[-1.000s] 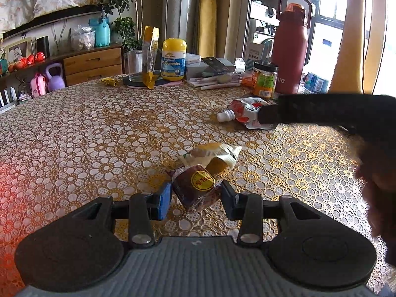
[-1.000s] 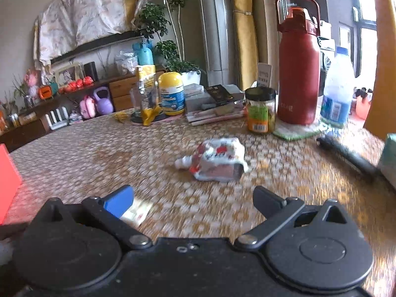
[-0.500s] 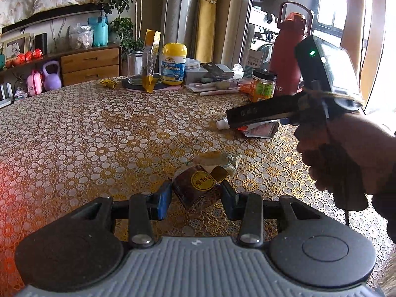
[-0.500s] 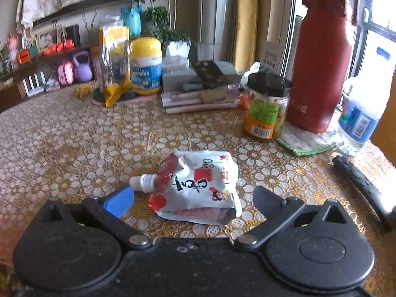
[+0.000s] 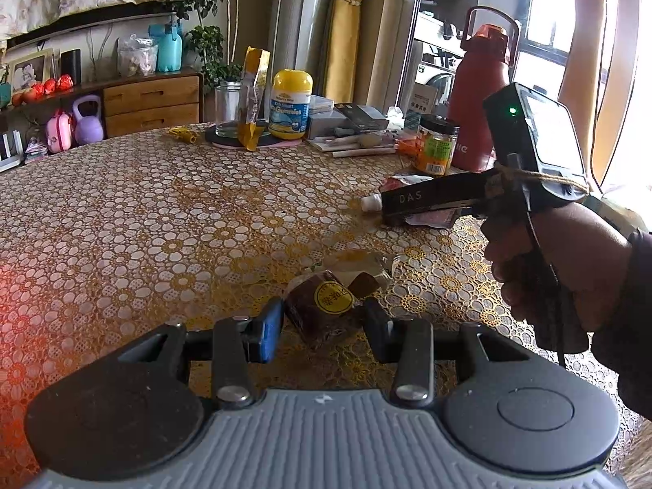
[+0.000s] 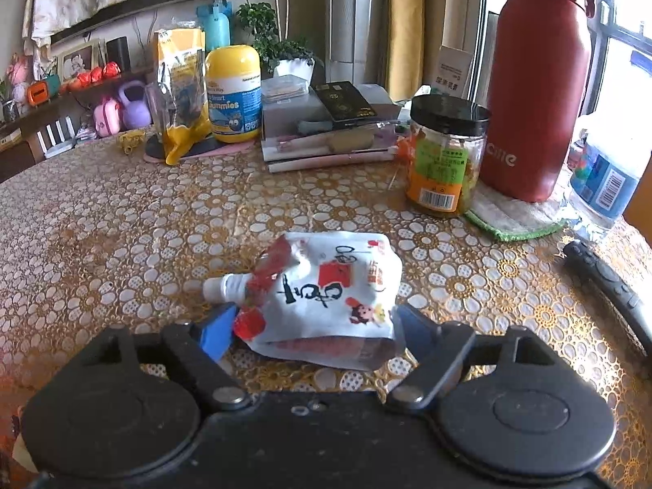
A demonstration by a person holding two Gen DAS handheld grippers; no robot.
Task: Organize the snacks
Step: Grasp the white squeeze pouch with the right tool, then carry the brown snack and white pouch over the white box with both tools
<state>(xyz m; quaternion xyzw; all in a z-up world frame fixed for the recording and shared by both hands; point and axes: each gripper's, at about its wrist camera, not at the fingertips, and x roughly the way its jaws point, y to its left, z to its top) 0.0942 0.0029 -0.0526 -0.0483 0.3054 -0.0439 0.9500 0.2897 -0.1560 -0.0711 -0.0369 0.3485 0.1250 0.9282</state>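
Left gripper [image 5: 324,322] is clamping the brown snack packet [image 5: 326,305] at lower centre; right gripper [image 6: 313,326] is closing around the white spouted pouch [image 6: 326,293], mid-frame on the tablecloth [image 6: 122,224].

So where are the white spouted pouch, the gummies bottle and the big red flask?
White spouted pouch [image 6: 326,285], right wrist view, printed front.
Gummies bottle [image 6: 233,93], right wrist view, blue label.
Big red flask [image 6: 538,93], right wrist view, body.
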